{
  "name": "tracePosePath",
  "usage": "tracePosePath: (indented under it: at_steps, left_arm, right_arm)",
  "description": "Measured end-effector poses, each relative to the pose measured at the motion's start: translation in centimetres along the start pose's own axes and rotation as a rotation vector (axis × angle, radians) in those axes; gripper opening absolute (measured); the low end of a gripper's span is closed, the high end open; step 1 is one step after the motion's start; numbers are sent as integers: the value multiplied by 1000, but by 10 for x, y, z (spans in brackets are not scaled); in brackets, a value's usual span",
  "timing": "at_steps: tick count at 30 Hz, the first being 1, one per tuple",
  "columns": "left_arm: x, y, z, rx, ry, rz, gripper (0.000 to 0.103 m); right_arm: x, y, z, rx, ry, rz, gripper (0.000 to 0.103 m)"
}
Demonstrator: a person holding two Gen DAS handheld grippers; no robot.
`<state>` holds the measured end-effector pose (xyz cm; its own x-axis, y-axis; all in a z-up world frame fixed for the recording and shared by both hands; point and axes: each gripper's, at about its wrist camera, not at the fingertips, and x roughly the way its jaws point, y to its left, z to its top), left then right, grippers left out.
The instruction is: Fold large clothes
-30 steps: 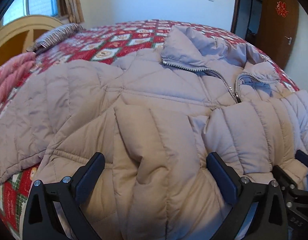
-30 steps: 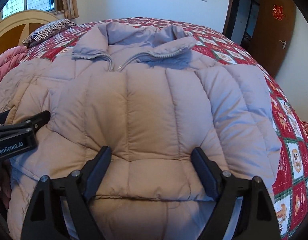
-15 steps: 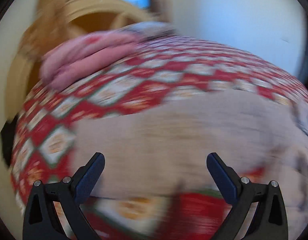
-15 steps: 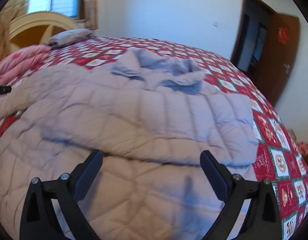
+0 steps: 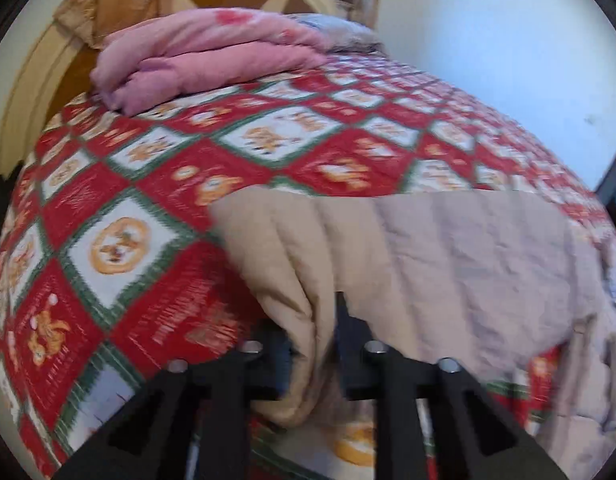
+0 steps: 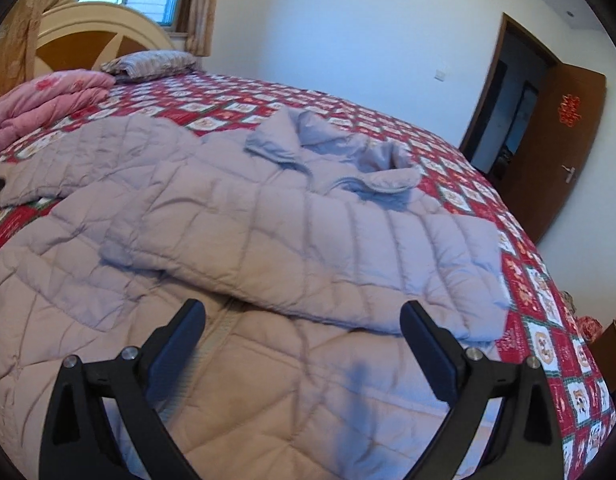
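Note:
A beige quilted puffer jacket (image 6: pixel 268 240) lies spread front-up on a bed with a red patterned quilt (image 6: pixel 547 320). Its collar (image 6: pixel 331 156) points toward the far side. One sleeve lies folded across the chest; the other sleeve (image 5: pixel 427 256) stretches out to the left. My left gripper (image 5: pixel 313 344) is shut on the cuff end of that outstretched sleeve. My right gripper (image 6: pixel 304 344) is open and empty, hovering above the jacket's lower front near the zip.
Folded pink blankets (image 5: pixel 204 56) and a striped pillow (image 6: pixel 152 62) lie by the cream headboard (image 6: pixel 88 32). An open brown door (image 6: pixel 563 152) stands at the far right. The quilt (image 5: pixel 148 200) shows bare left of the sleeve.
My left gripper swung left to the outstretched sleeve and closed on its cuff. My right gripper lifted back from the hem and stays open.

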<state>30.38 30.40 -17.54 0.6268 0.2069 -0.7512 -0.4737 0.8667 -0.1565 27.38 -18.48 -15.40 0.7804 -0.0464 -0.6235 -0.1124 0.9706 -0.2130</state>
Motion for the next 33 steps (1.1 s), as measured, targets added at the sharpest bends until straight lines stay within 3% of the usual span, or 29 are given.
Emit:
tracePosePath:
  at_steps: [6, 10, 15, 20, 21, 23, 24, 25, 28, 33]
  left_arm:
    - [-80, -60, 5, 118, -174, -140, 11]
    - [-138, -120, 6, 235, -269, -267, 11]
    - [-173, -205, -17, 371, -282, -421, 11]
    - [-173, -280, -57, 477, -253, -497, 12]
    - [-173, -290, -66, 488, -249, -505, 16]
    - [-165, -315, -85, 534, -219, -539, 36]
    - [-161, -325, -94, 548, -201, -543, 60]
    - [-160, -328, -100, 551, -203, -543, 74]
    - [-157, -333, -113, 569, -196, -544, 81]
    - [-150, -309, -105, 554, -226, -448, 83]
  right_arm:
    - [0, -27, -1, 70, 12, -69, 100]
    - [-1, -47, -6, 133, 14, -77, 100]
    - [-4, -62, -14, 184, 15, -71, 100]
    - [-7, -73, -24, 209, 18, -69, 100]
    - [-8, -76, -27, 215, 19, -70, 100]
    - [-9, -82, -32, 230, 27, -70, 100]
    - [-9, -85, -35, 236, 31, -69, 100]
    - [-8, -88, -38, 243, 36, -68, 100]
    - [-6, -96, -46, 263, 51, -65, 100]
    - [-2, -108, -51, 304, 77, -47, 100]
